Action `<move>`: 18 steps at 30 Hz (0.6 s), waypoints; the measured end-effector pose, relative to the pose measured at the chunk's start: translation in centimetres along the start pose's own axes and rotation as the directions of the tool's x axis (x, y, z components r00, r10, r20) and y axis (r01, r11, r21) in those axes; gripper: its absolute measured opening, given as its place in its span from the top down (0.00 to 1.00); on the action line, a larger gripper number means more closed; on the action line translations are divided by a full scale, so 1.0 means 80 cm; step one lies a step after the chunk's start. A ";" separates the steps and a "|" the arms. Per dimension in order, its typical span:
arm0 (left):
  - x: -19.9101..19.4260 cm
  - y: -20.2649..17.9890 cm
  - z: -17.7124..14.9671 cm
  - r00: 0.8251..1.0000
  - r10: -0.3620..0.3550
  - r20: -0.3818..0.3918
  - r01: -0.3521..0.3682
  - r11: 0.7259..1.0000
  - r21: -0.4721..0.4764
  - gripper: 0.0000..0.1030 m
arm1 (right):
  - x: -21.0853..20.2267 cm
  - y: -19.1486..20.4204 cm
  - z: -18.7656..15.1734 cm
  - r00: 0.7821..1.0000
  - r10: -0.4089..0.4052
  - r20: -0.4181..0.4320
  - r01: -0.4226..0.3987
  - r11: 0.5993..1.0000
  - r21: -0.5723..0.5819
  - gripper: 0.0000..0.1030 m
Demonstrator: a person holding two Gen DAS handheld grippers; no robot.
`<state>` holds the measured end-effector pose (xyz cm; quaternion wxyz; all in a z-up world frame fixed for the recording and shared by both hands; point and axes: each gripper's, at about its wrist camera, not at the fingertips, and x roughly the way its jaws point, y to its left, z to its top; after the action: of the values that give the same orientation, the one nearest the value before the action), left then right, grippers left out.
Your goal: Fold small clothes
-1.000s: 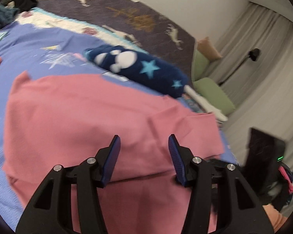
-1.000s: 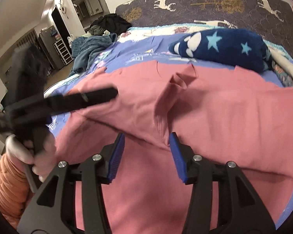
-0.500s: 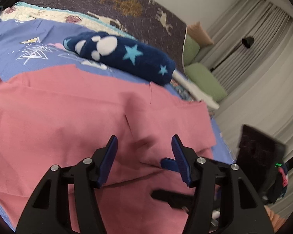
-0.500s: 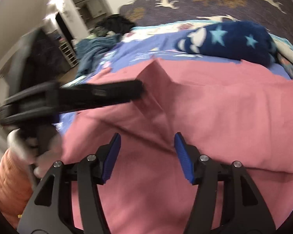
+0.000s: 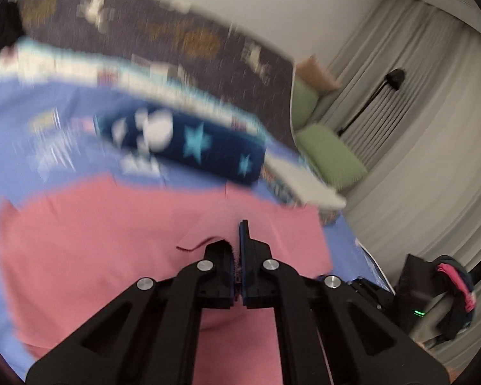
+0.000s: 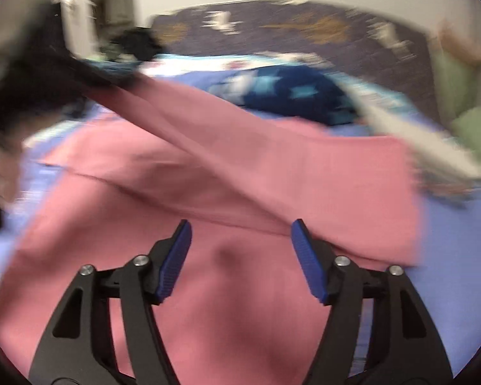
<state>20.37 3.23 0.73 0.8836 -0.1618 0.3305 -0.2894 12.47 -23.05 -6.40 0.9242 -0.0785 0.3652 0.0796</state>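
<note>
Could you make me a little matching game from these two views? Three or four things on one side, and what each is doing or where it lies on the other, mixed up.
Things:
1. left gripper
2. right gripper
3. pink cloth
4. navy star blanket

States:
A. open, above the pink fabric
B. rolled up, lying beyond the pink fabric on the bed
C. shut on a pinch of fabric
D. spread on the bed with one part pulled up into a slanting band

Pairs: 1-C, 2-A, 3-D, 4-B
</note>
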 end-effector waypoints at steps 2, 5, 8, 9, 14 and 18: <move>-0.036 -0.002 0.011 0.998 0.043 0.054 -0.045 0.998 0.043 0.98 | -0.001 -0.028 -0.007 0.998 -0.054 -0.016 0.055 0.998 0.042 0.32; -0.072 0.017 0.010 0.987 0.139 0.076 -0.147 0.983 0.112 0.98 | 0.005 -0.054 -0.017 0.997 -0.056 -0.054 0.062 0.991 0.119 0.32; -0.060 0.054 -0.009 0.962 0.272 0.010 -0.272 0.957 0.102 0.97 | 0.015 -0.060 -0.022 0.996 -0.045 -0.082 0.057 0.988 0.141 0.32; -0.054 0.065 -0.015 0.953 0.301 -0.011 -0.299 0.949 0.100 0.97 | 0.019 -0.059 -0.023 0.994 -0.051 -0.093 0.064 0.988 0.143 0.32; -0.050 0.107 -0.040 0.902 0.427 -0.058 -0.424 0.904 0.062 0.65 | 0.019 -0.051 -0.026 0.994 -0.030 -0.102 0.044 0.989 0.141 0.32; -0.069 0.115 -0.037 0.892 0.451 -0.028 -0.450 0.892 0.045 0.65 | 0.015 -0.056 -0.017 0.996 -0.013 -0.086 0.027 0.986 0.162 0.32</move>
<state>18.68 13.58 -3.14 0.9231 -0.0588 0.3702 -0.0860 13.40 -27.62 -7.83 0.9120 -0.0096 0.4084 0.0367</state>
